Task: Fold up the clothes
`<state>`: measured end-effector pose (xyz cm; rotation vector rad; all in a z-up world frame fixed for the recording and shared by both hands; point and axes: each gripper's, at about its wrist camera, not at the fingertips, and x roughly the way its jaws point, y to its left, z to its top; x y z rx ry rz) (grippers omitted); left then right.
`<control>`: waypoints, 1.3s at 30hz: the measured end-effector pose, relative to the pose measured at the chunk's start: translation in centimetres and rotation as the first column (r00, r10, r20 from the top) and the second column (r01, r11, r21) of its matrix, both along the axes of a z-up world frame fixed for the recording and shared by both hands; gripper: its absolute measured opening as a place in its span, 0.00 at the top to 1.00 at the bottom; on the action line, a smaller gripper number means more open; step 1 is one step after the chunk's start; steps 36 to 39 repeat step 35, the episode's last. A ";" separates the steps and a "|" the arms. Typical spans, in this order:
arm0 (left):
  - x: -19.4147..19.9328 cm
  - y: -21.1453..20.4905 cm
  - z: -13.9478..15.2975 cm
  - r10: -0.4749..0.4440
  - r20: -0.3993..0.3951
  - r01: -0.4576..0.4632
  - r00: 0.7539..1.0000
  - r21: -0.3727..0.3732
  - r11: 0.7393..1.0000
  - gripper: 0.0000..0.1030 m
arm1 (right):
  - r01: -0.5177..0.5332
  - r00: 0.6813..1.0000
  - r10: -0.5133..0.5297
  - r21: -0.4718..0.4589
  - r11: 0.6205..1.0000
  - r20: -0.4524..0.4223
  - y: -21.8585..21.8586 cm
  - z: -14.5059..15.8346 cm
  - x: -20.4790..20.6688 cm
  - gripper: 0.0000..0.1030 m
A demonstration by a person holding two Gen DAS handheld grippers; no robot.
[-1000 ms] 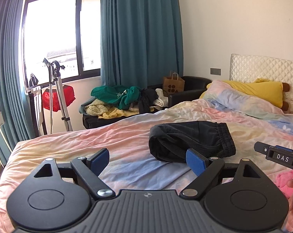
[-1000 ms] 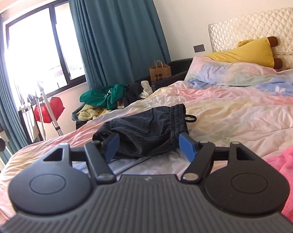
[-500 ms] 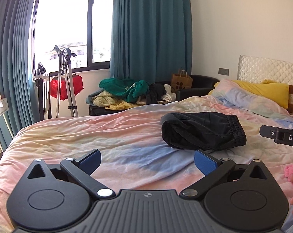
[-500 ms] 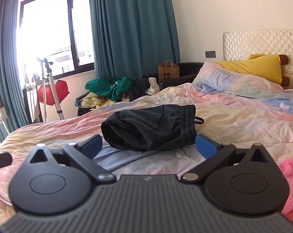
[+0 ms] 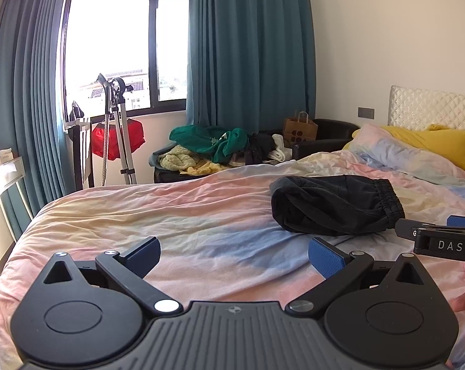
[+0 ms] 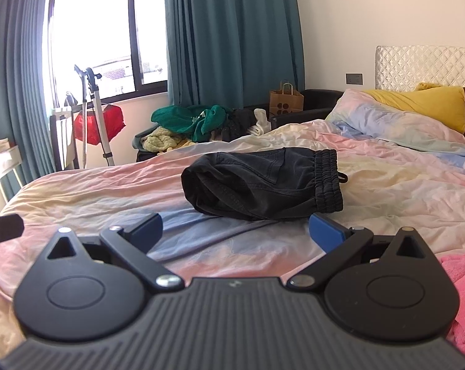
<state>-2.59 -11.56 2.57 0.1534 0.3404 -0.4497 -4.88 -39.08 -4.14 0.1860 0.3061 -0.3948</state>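
Observation:
A folded pair of black shorts (image 5: 334, 205) with an elastic waistband lies on the pastel bedspread (image 5: 186, 215); it also shows in the right wrist view (image 6: 263, 182). My left gripper (image 5: 234, 254) is open and empty, held back from the shorts, to their left. My right gripper (image 6: 235, 229) is open and empty, just in front of the shorts without touching them. Part of the right gripper shows at the right edge of the left wrist view (image 5: 439, 240). A pink garment (image 6: 460, 286) lies at the lower right.
A chair piled with green, cream and dark clothes (image 5: 214, 148) and a brown paper bag (image 5: 300, 128) stand past the bed's far side. A pastel pillow (image 6: 386, 117), a yellow plush pillow (image 6: 423, 101) and the headboard are at right. A stand (image 5: 118, 129) is by the window.
Both grippers have pulled back from the shorts and risen, so the shorts look farther away. The right gripper's jaws have opened wider. The shorts stay folded on the bed.

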 end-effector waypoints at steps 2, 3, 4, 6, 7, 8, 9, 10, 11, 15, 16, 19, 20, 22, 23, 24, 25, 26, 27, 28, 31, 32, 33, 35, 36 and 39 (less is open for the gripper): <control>-0.1 -0.2 -0.1 0.000 0.000 0.000 1.000 -0.006 1.000 0.00 | 0.005 1.000 -0.005 -0.002 1.000 0.006 0.0 0.0 -0.2 0.00; -0.1 -0.3 -0.1 0.000 0.001 0.000 1.000 -0.009 1.000 0.00 | 0.009 1.000 -0.009 0.000 1.000 0.008 0.0 0.1 -0.3 0.00; -0.1 -0.3 -0.2 -0.002 -0.001 0.002 1.000 -0.010 1.000 0.00 | 0.011 1.000 -0.012 0.002 1.000 0.009 0.0 0.1 -0.4 0.00; -0.1 -0.5 -0.4 -0.003 -0.004 0.003 1.000 -0.007 1.000 0.00 | 0.016 1.000 -0.016 0.007 1.000 0.005 -0.1 0.0 -0.3 0.00; -0.1 -0.6 -0.4 -0.001 -0.007 0.001 1.000 -0.002 1.000 0.00 | 0.018 1.000 -0.018 0.009 1.000 0.003 -0.2 0.0 -0.3 0.00; 0.0 -0.7 -0.5 -0.002 -0.012 0.002 1.000 -0.001 1.000 0.00 | 0.020 1.000 -0.020 0.012 1.000 0.001 -0.2 0.0 -0.3 0.00; 0.0 -0.8 -0.6 -0.003 -0.017 0.003 1.000 -0.001 1.000 0.00 | 0.021 1.000 -0.021 0.014 1.000 0.000 -0.3 -0.1 -0.3 0.00; 0.0 -0.8 -0.7 -0.003 -0.015 0.003 1.000 0.000 1.000 0.00 | 0.021 1.000 -0.021 0.017 1.000 -0.001 -0.3 -0.1 -0.3 0.00; -0.1 -1.0 -0.8 0.001 -0.008 -0.001 1.000 0.006 1.000 0.00 | 0.024 1.000 -0.024 0.020 1.000 0.001 -0.4 -0.1 -0.3 0.00; -0.5 -1.3 -1.0 0.012 0.025 -0.012 1.000 0.032 0.999 0.00 | 0.038 0.999 -0.038 0.027 0.999 0.009 -0.5 -0.1 -0.6 0.00; -0.5 -1.4 -1.0 0.009 0.025 -0.010 1.000 0.033 0.999 0.00 | 0.040 0.999 -0.040 0.029 0.999 0.010 -0.5 -0.1 -0.6 0.00; -0.5 -1.2 -1.0 0.010 0.015 -0.010 1.000 0.023 1.000 0.00 | 0.043 0.999 -0.043 0.030 0.999 0.008 -0.5 -0.2 -0.6 0.00; -0.5 -1.1 -1.0 0.012 0.012 -0.012 1.000 0.019 1.000 0.00 | 0.044 0.999 -0.044 0.029 0.999 0.006 -0.5 -0.2 -0.5 0.00; -0.3 -1.0 -1.0 0.014 0.006 -0.014 1.000 0.013 1.000 0.00 | 0.043 0.999 -0.044 0.022 0.999 0.005 -0.4 -0.2 -0.5 0.00; -0.3 -0.8 -1.0 0.016 0.004 -0.016 1.000 0.008 1.000 0.00 | 0.043 0.999 -0.043 0.018 0.999 0.005 -0.3 -0.2 -0.5 0.00; -0.2 -0.7 -1.0 0.018 0.001 -0.018 1.000 0.003 1.000 0.00 | 0.043 0.999 -0.043 0.015 0.999 0.005 -0.2 -0.2 -0.5 0.00; -0.2 -0.6 -0.9 0.021 -0.001 -0.021 1.000 -0.003 1.000 0.00 | 0.043 0.999 -0.043 0.013 0.999 0.005 -0.2 -0.2 -0.5 0.00; -0.1 -0.5 -0.9 0.023 -0.002 -0.023 1.000 -0.007 1.000 0.00 | 0.044 0.999 -0.044 0.012 0.999 0.005 -0.1 -0.2 -0.5 0.00; -0.1 -0.4 -0.9 0.025 -0.003 -0.025 1.000 -0.010 1.000 0.00 | 0.045 0.999 -0.045 0.011 0.999 0.005 -0.1 -0.2 -0.5 0.00; -0.1 -0.3 -0.8 0.027 -0.004 -0.027 1.000 -0.013 1.000 0.00 | 0.045 0.999 -0.045 0.011 0.999 0.004 -0.1 -0.2 -0.5 0.00; 0.0 0.0 -0.8 0.029 -0.010 -0.029 1.000 -0.024 0.999 0.00 | 0.043 0.999 -0.043 0.007 0.999 0.002 0.0 -0.2 -0.5 0.00; 0.1 0.1 -0.8 0.029 -0.013 -0.029 1.000 -0.027 0.999 0.00 | 0.042 0.999 -0.042 0.005 0.999 0.001 0.1 -0.2 -0.5 0.00; 0.1 0.1 -0.8 0.028 -0.015 -0.029 0.999 -0.030 0.999 0.00 | 0.042 0.999 -0.042 0.004 0.999 0.001 0.1 -0.2 -0.5 0.00; 0.2 0.3 -0.8 0.027 -0.023 -0.028 0.999 -0.039 0.999 0.00 | 0.041 0.999 -0.041 0.002 0.999 0.001 0.2 -0.2 -0.5 0.00; 0.2 0.3 -0.8 0.027 -0.023 -0.028 0.999 -0.039 0.999 0.00 | 0.041 0.999 -0.041 0.002 0.999 0.001 0.2 -0.2 -0.5 0.00; 0.2 0.3 -0.8 0.027 -0.023 -0.028 0.999 -0.039 0.999 0.00 | 0.041 0.999 -0.041 0.002 0.999 0.001 0.2 -0.2 -0.5 0.00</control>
